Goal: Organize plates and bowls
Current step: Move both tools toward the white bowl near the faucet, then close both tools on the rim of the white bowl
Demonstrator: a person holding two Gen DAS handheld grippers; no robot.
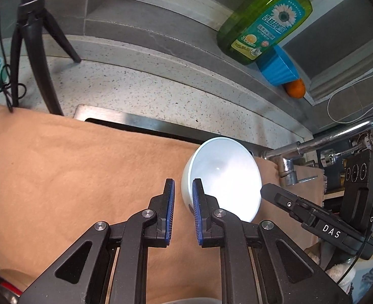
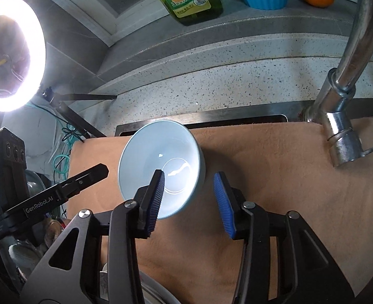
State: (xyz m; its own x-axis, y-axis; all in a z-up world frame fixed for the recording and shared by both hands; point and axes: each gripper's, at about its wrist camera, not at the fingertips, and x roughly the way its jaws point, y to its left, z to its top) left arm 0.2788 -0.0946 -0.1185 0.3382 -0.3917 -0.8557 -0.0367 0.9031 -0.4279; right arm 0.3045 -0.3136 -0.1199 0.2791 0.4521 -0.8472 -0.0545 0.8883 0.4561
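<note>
bowl [image 2: 161,167] on towel [image 2: 262,177], its near rim between the parted, empty pads of right claw [image 2: 189,197]. left claw [image 1: 183,209] near shut, empty, bowl just right. glazed, slippery, brittle; pinch rim wall.

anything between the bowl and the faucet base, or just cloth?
Just cloth. In the right wrist view the stretch from the white bowl to the faucet base is bare tan cloth.
</note>
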